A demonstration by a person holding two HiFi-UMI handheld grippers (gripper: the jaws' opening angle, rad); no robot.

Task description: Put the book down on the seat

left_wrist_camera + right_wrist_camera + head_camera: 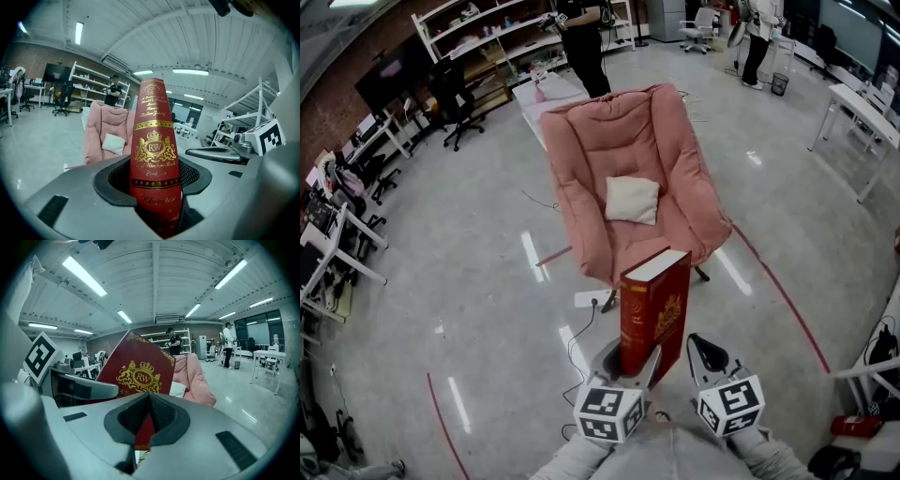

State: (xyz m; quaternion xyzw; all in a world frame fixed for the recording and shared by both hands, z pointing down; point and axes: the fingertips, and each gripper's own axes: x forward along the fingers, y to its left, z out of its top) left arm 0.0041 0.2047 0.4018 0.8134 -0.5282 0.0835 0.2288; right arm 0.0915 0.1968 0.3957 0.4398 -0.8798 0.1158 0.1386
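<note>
Book (654, 314) – red hardback w/ gold crest – stands upright in the air, pinched low down by the left gripper (634, 364); spine faces that gripper's camera, pads pressing on both covers. Right gripper (706, 349) sits just beside the book on its right; jaws pressed together, nothing between them; can't tell if it touches the cover. Pink chair (619, 150) stands ahead on the grey floor (459, 281), apart from the book; white cushion (632, 200) lies on its seat. Person in dark clothes (581, 47) stands behind the chair – near white shelves (478, 37).
</note>
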